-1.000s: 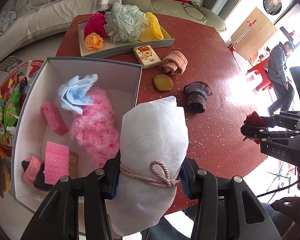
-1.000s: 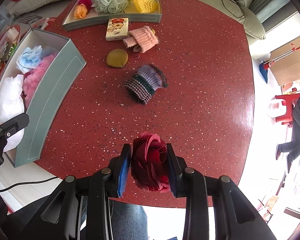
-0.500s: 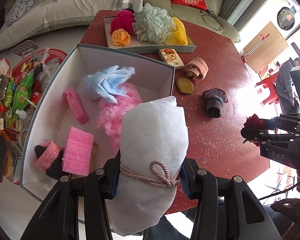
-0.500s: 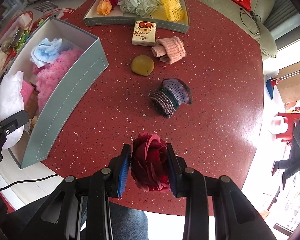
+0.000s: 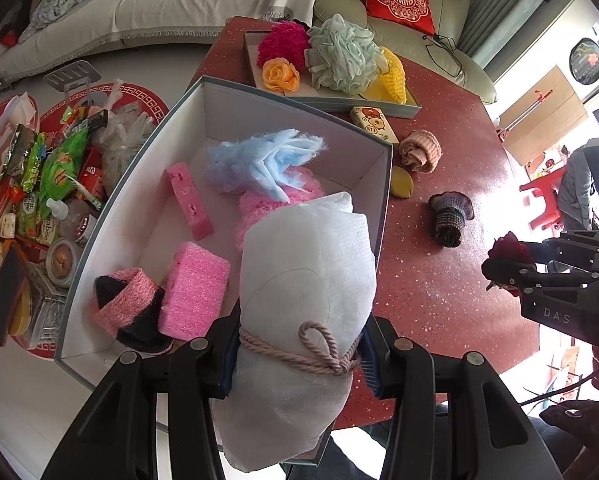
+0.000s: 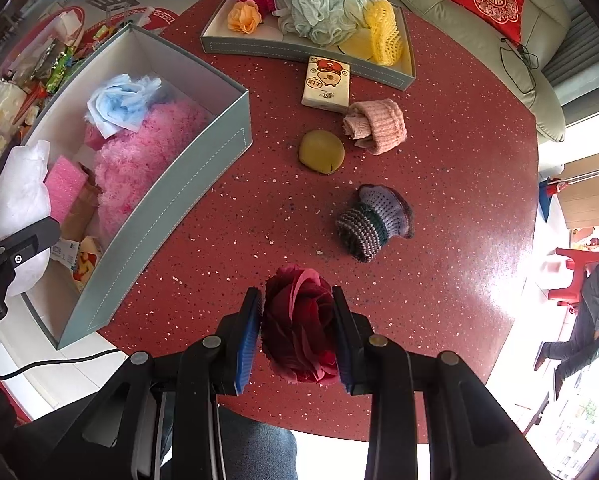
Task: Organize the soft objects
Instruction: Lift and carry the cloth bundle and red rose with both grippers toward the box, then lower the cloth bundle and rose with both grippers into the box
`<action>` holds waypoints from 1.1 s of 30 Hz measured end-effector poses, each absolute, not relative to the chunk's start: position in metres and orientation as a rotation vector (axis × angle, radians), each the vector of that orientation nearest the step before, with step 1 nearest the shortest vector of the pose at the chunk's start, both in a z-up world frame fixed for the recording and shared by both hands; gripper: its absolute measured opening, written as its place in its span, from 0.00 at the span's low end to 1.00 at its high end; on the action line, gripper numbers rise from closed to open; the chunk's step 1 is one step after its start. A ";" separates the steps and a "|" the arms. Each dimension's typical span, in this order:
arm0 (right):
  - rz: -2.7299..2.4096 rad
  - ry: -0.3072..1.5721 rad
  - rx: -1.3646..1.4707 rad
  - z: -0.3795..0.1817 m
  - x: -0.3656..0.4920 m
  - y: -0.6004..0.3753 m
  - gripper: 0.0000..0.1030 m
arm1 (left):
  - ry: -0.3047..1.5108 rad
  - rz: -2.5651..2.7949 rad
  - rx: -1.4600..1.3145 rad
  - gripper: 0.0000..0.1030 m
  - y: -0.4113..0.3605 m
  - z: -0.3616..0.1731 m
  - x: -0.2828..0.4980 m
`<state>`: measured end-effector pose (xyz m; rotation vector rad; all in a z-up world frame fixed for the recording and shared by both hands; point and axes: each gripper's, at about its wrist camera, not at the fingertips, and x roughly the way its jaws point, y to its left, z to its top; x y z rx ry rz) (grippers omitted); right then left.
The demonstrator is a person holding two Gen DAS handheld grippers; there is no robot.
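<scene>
on the left, the open box (image 5: 203,96) stands on the near-left part of the red table (image 6: 451,160), already holding a blue tuft (image 5: 265,162), a fluffy pink ball (image 6: 139,160), two pink sponges (image 5: 195,290) and a pink-and-black band (image 5: 125,306). the left gripper (image 5: 299,354) hangs over the near end of that box, its tongs pinching a white bundle (image 5: 307,280) at the waist, right where a pink cord (image 5: 319,350) is tied round it; the bundle's top leans over the box's inside. so the step in hand looks like carrying soft things to the box, with the bundle nearly in place. the next move for this hand probably calls for lowering the bundle into the free floor of the box beside the sponges, then spreading the tongs only once it rests there, since it is bulky and could tip over the wall. toward the middle of the table lie a yellow-green pad (image 6: 321,152), a rolled pink sock (image 6: 377,126), a striped knitted cuff (image 6: 373,220) and a small tissue pack (image 6: 325,84), all still loose, with a tray (image 6: 299,53) of puffs beyond them. on the right, the right gripper (image 6: 297,328) points down above the near edge of the table, its tongs pressed on a dark red fabric rose (image 6: 299,320), clear of the surface as far as can be judged. this hand needs to cross toward the box, or toward the tray where an orange rose (image 6: 243,16) sits; which one is meant cannot be told.
</scene>
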<state>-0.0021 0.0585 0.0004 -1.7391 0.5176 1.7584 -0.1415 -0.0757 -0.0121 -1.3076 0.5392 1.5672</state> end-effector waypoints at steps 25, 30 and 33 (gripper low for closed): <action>1.845 0.385 -1.783 0.008 -0.065 0.040 0.36 | 0.439 1.667 -1.365 0.47 -0.107 -0.017 -0.185; 1.879 0.345 -1.781 0.012 -0.075 0.033 0.35 | 0.419 1.701 -1.370 0.47 -0.115 -0.015 -0.190; 1.906 0.328 -1.786 0.014 -0.081 0.027 0.35 | 0.411 1.726 -1.395 0.47 -0.123 -0.018 -0.194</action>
